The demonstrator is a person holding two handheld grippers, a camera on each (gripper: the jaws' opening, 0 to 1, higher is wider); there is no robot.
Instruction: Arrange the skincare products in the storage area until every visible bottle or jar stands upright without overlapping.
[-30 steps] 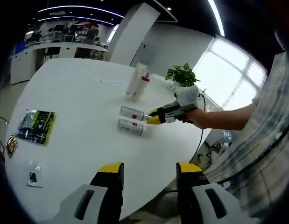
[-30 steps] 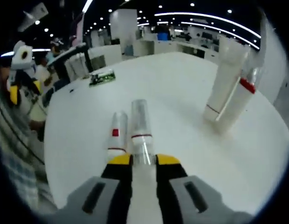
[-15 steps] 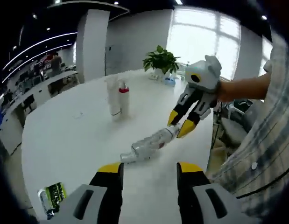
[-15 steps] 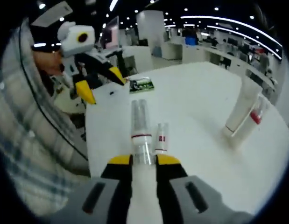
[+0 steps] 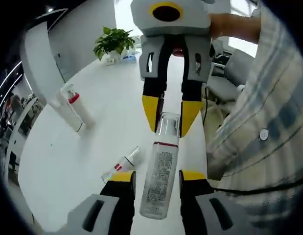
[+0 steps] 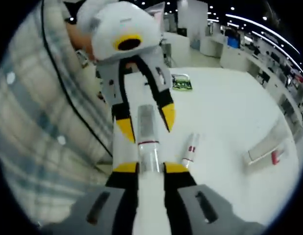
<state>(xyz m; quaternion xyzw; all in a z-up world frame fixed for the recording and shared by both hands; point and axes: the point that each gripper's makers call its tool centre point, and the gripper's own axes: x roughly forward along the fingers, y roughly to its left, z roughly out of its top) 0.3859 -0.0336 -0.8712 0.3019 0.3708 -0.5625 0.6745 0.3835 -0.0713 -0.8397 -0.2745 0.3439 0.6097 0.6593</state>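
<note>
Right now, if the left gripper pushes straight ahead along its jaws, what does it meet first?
The clear-capped bottle, whose lower end already sits between the left gripper's jaws; its cap end is held by the right gripper, facing it. Depth is uncertain.

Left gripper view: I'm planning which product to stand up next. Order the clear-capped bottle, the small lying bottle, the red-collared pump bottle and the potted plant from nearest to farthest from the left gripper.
1. Clear-capped bottle, between its jaws.
2. Small lying bottle, just left.
3. Red-collared pump bottle, farther left.
4. Potted plant, table's far end.
</note>
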